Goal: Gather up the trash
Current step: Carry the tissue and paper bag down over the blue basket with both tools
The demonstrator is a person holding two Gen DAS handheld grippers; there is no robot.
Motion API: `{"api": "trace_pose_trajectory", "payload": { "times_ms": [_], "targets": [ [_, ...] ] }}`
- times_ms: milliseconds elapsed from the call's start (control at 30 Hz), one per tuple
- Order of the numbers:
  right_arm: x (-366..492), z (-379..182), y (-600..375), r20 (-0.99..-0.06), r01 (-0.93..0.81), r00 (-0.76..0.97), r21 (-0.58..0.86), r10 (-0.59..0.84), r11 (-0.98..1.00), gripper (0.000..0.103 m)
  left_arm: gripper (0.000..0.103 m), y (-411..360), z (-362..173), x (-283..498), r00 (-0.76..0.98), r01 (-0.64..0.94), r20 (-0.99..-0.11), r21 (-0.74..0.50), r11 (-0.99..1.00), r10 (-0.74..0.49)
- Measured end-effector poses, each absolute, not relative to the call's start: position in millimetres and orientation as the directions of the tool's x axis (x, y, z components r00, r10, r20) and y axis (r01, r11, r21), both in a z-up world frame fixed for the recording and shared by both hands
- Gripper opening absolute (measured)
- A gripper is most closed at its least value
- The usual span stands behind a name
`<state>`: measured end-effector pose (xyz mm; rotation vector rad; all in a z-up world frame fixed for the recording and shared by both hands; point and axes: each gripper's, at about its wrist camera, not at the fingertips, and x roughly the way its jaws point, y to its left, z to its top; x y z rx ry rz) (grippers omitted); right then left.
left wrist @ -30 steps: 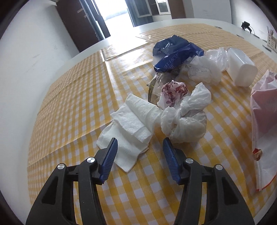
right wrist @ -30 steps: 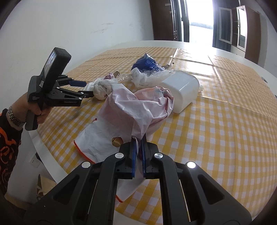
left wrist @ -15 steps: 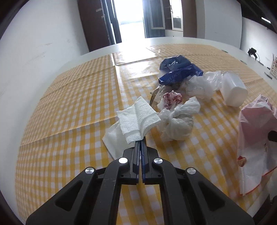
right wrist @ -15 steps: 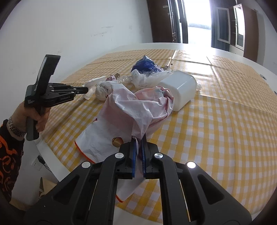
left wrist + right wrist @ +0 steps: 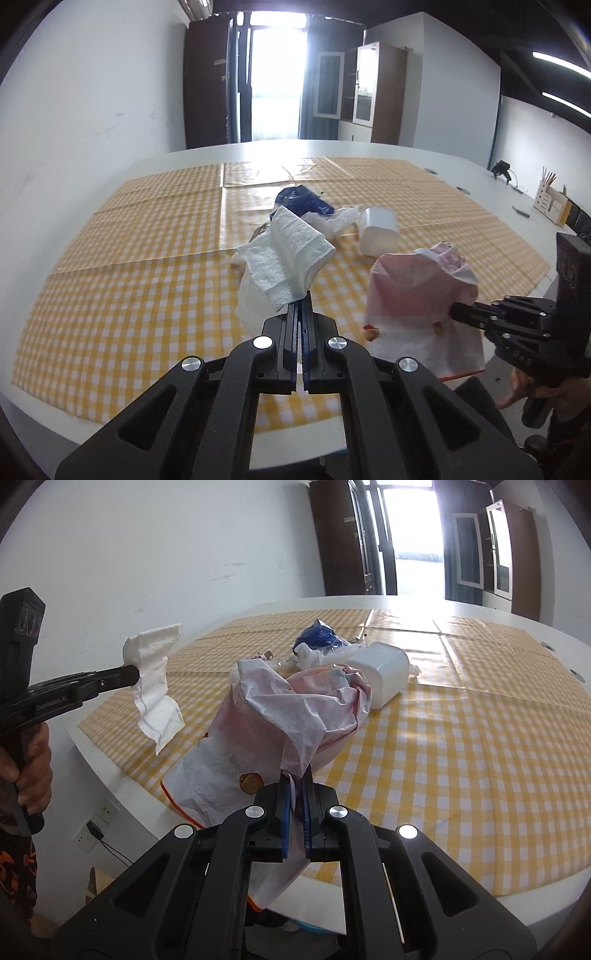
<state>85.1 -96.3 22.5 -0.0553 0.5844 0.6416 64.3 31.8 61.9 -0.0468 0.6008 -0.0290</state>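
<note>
The left gripper (image 5: 300, 306) has its black arms and blue pads clamped tight on a folded white paper towel (image 5: 286, 254), which hangs in the air above the near-left part of the table, clear of the yellow-and-white checked plastic tablecloth (image 5: 140, 280). In the right wrist view that same towel (image 5: 153, 686) droops from the gripper's tip beside the table's edge, and a hand (image 5: 31, 764) grips the black handle below it.

The right gripper (image 5: 294, 775) is pinched closed on the rim of a crumpled pale pink and white plastic bag (image 5: 280, 720), which stands bunched up on the cloth near the table's front edge, its lower end with an orange border hanging over the edge.

Further back on the cloth lies the rest of the litter: a white rectangular plastic container (image 5: 384, 668) on its side just behind the bag, a crumpled clear-white plastic wrapper (image 5: 317, 656) touching it, and a dark blue shiny packet (image 5: 317, 637) behind that. A small reddish patterned scrap (image 5: 260, 656) shows by the bag's top, perhaps a wrapper; it is too hidden to tell
</note>
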Motion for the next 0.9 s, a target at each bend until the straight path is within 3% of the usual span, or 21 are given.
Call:
{"api": "trace_pose_trajectory", "payload": {
  "times_ms": [300, 533, 900],
  "targets": [
    [40.5, 10.4, -129.2, -0.527, -0.559, 0.642, 0.175, 0.557, 0.81, 0.005, 0.001, -11.9, 71.2, -5.3, 0.862, 0.094, -0.478, -0.178, 0.98, -0.169],
    [12.3, -10.7, -142.5, -0.565, -0.559, 0.634, 0.135, 0.527, 0.818, 0.005, 0.001, -45.6, 47.7, -33.3, 0.844, 0.081, -0.518, -0.13, 0.988, -0.137],
    [-45.3, -51.6, -161.1, -0.649, -0.579, 0.595, 0.062, 0.474, 0.813, 0.005, 0.001, -62.6, 15.8, -75.2, 0.789, 0.119, -0.578, -0.187, 0.975, -0.207]
  ]
}}
